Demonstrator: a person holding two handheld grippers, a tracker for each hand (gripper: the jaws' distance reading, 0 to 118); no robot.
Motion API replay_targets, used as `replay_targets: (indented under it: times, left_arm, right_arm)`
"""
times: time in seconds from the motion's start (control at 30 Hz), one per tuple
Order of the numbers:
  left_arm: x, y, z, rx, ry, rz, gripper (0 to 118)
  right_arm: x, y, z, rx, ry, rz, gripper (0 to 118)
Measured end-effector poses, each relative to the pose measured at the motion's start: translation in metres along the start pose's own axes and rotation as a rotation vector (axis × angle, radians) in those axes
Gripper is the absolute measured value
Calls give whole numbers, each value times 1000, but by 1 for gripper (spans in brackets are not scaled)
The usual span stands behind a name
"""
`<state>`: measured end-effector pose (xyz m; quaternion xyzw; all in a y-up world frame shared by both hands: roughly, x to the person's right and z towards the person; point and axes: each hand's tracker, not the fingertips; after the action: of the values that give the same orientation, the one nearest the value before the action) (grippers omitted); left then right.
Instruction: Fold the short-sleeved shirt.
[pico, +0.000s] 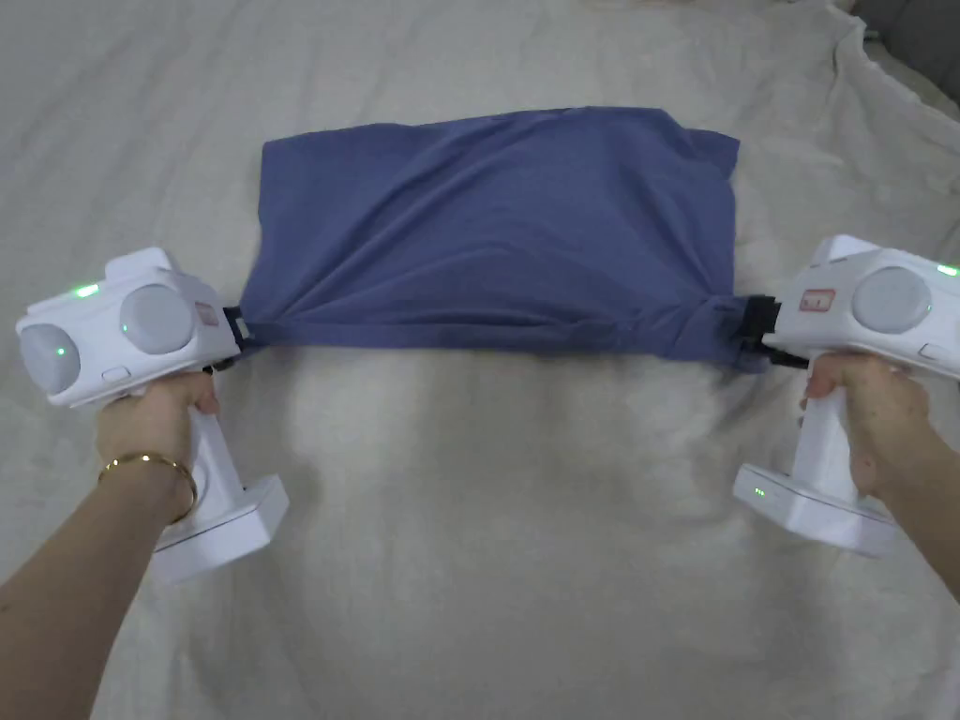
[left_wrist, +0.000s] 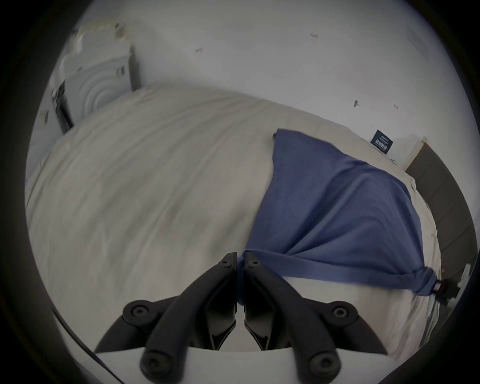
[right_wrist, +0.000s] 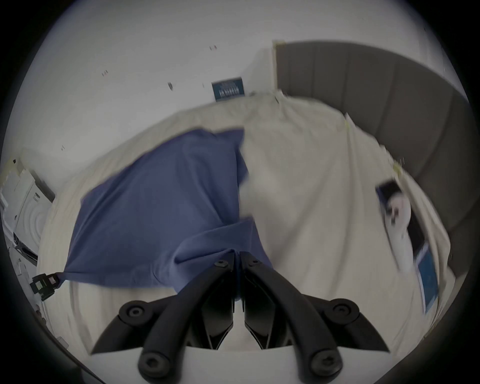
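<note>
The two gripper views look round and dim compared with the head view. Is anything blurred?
Head view: evenly lit, sharp on the blue shirt. Left gripper view: fisheye curve, dark rim, slight smear. Right gripper view: the same rim, heavier blur on the shirt's far edge and the bed sheet.

This looks like a bedroom in a home. A wide bed (pico: 487, 562) with a rumpled cream sheet (left_wrist: 145, 181) takes up the middle. A padded grey headboard (right_wrist: 376, 98) stands at one end, against a plain white wall (right_wrist: 130, 65). At the other end, beside the bed, stands a white washing machine (left_wrist: 101, 83) with a round door. A small dark sign (right_wrist: 228, 88) hangs on the wall.
</note>
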<state>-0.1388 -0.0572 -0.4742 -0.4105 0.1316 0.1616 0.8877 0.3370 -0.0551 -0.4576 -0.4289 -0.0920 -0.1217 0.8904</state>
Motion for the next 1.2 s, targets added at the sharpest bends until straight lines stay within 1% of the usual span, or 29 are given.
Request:
replay_targets:
  times: [0.07, 0.17, 0.27, 0.3, 0.43, 0.47, 0.57, 0.63, 0.7, 0.77, 0.8, 0.87, 0.93, 1.0, 1.1, 1.13, 1.17, 1.2]
  left_arm:
    - [-16, -23, 14, -3, 15, -18, 1]
    - [-42, -47, 39, -21, -18, -1, 1]
    - [-67, -66, 73, 21, -80, 58, 1]
    - [-73, -73, 84, 29, -93, 62, 1]
    - [-91, -107, 127, 34, -92, -68, 1]
    - [-94, -117, 137, 32, -83, -103, 1]
    - [-100, -145, 158, -5, -55, -176, 1]
    - [-104, -159, 170, -25, -54, -204, 1]
    - [-109, -169, 177, -43, -46, -224, 1]
    - [-112, -176, 185, -50, -16, -256, 1]
    - [-114, -180, 186, -51, 7, -280, 1]
    - [-116, -184, 189, -57, 43, -321, 1]
    - [-117, -190, 187, -70, 35, -335, 1]
    - [-120, -194, 183, -123, 36, -355, 1]
    - [-122, -202, 177, -140, 37, -355, 2]
    - [-122, -203, 175, -149, 38, -356, 6]
    - [-122, -204, 174, -154, 34, -353, 17]
    - [-122, -205, 175, -154, 40, -351, 37]
  right_arm:
    - [10, -20, 20, -12, 2, 13, 3]
    - [30, -37, 54, -3, 23, 45, 3]
    - [48, -49, 94, 31, 85, 63, 3]
    - [51, -53, 106, 46, 105, 84, 3]
    - [64, -78, 152, 62, 121, 184, 3]
    - [67, -86, 161, 60, 110, 212, 3]
    - [76, -110, 180, 40, 105, 247, 3]
    - [84, -125, 185, 34, 95, 265, 3]
    - [88, -142, 194, 36, 84, 263, 3]
    - [94, -159, 198, 7, 108, 251, 3]
    - [95, -166, 199, -10, 118, 257, 3]
    - [99, -181, 195, -53, 117, 287, 3]
    - [97, -192, 189, -85, 95, 330, 3]
    - [98, -198, 178, -99, 78, 332, 3]
    - [94, -202, 169, -127, 62, 345, 3]
    - [97, -202, 164, -133, 59, 348, 3]
    - [96, -202, 163, -135, 53, 355, 3]
    - [97, -201, 164, -133, 50, 358, 5]
